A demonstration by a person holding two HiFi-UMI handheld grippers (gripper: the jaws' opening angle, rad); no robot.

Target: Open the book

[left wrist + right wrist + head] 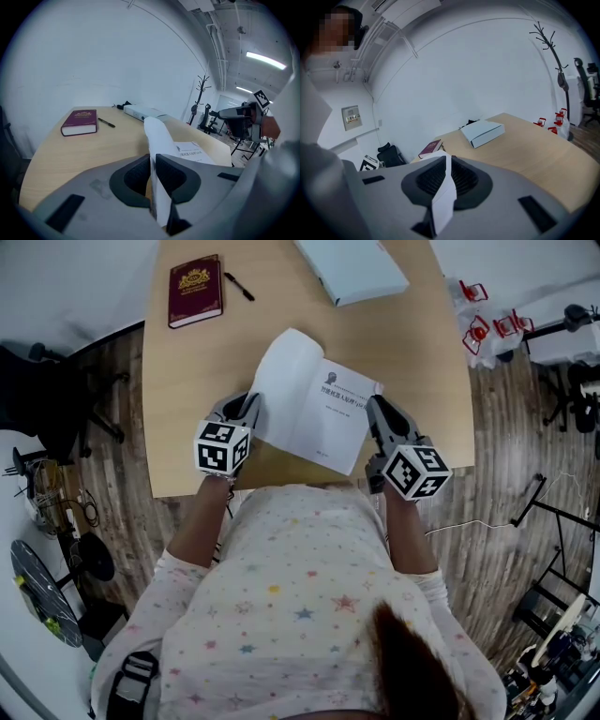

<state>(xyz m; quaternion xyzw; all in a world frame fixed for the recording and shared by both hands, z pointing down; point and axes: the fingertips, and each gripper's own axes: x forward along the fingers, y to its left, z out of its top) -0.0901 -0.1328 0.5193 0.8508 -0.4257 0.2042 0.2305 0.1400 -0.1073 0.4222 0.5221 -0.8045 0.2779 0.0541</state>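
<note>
Honestly, the left gripper (247, 412) is pinching the book (328, 423) by its cover (283, 379), the right gripper (380, 416) is pinching the other edge; yanking apart is risking a tear.

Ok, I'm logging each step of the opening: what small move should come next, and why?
Probably swing the left gripper leftward and down to lay the cover flat on the table. Its jaws pinch the cover, which stands curled above the book, while the right gripper clamps the opposite edge.
</note>
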